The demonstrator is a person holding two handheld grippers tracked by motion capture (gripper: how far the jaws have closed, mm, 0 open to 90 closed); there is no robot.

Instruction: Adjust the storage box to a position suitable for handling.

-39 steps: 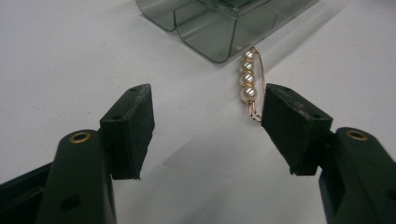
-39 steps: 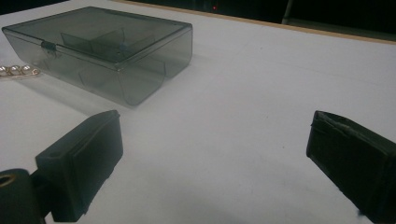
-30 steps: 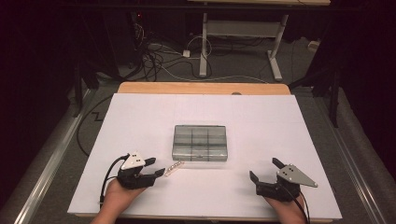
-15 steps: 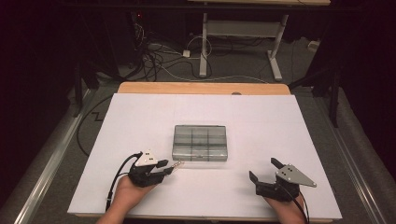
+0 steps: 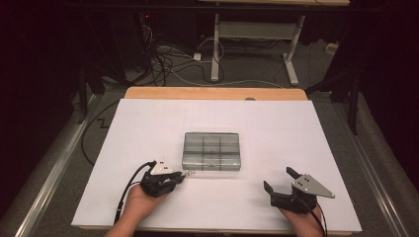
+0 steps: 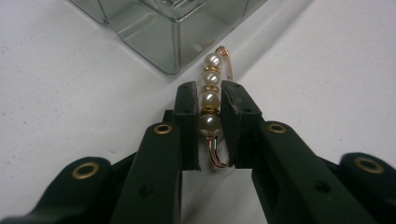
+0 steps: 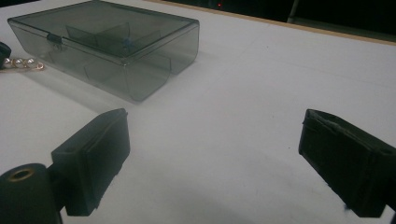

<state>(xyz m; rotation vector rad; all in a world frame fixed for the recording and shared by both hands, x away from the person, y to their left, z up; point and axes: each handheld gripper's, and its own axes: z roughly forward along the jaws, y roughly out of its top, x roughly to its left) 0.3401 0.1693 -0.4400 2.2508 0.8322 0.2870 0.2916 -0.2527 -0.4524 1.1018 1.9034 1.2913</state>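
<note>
Dark room at the top of the high view, with loose cables on the floor and the white legs of a desk behind. Below that, a wide counter under a white sheet, with a strip of wood along its far edge.

In the middle of the counter, a flat see-through box, grey, lid down, split inside into small parts. Seen again at the upper left of the right gripper view.

Just off the lower left corner of the box in the high view, a short string of pearls on thin gold wire, flat on the sheet. In the left gripper view, four white pearls in a row with little gold rings between them, top end close beside the corner of the box.

Left gripper at the lower left of the high view, held in a hand and pointed toward the box. Jaws just now closing, with the pearls between them. In its own view, black pads tight against the two lower pearls, one pad on each side: clenched on the string of pearls.

Right gripper at the lower right of the high view, well apart from the box. Jaws spread wide, bare white sheet between them, holding nothing.
</note>
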